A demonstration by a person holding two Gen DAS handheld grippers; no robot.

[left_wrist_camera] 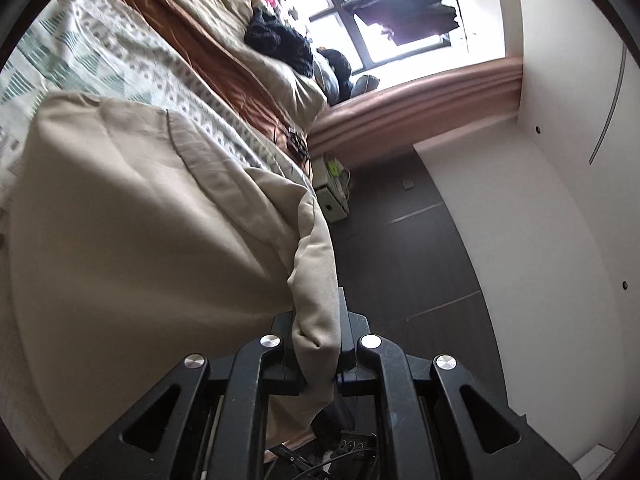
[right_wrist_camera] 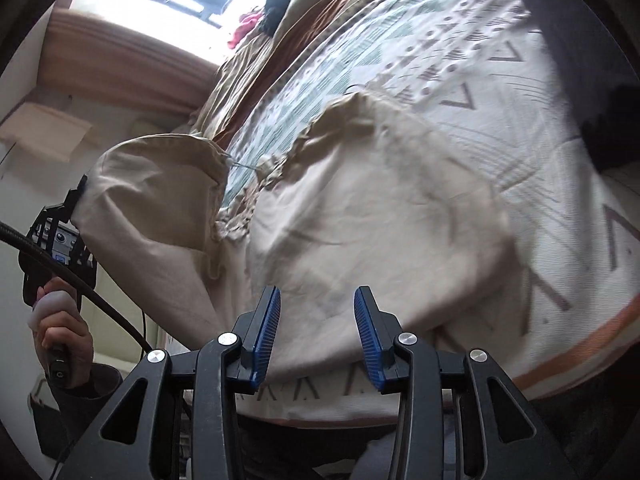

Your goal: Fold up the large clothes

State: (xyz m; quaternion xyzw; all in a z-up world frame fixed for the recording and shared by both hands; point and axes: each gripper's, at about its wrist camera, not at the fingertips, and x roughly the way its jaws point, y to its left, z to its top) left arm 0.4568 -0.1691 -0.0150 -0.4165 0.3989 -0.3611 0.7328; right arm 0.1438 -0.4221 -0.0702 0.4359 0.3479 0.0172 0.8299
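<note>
On the patterned bedspread (right_wrist_camera: 460, 60) lies beige garment (right_wrist_camera: 360, 208), crumpled; left gripper (left_wrist_camera: 316, 344) clenches its edge, right gripper (right_wrist_camera: 317, 336) released

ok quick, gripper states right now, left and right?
Left gripper: jaws shut on a bunched edge of the beige garment.
Right gripper: jaws open, nothing between them, above the garment on the bed.

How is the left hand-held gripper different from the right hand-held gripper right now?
The left hand-held gripper is shut on a bunched edge of the beige cloth garment; the right hand-held gripper stands open with nothing gripped. The left one's pads are hidden by cloth; the right one's blue ribbed pads show bare. Both have black frames and point toward the garment.
</note>
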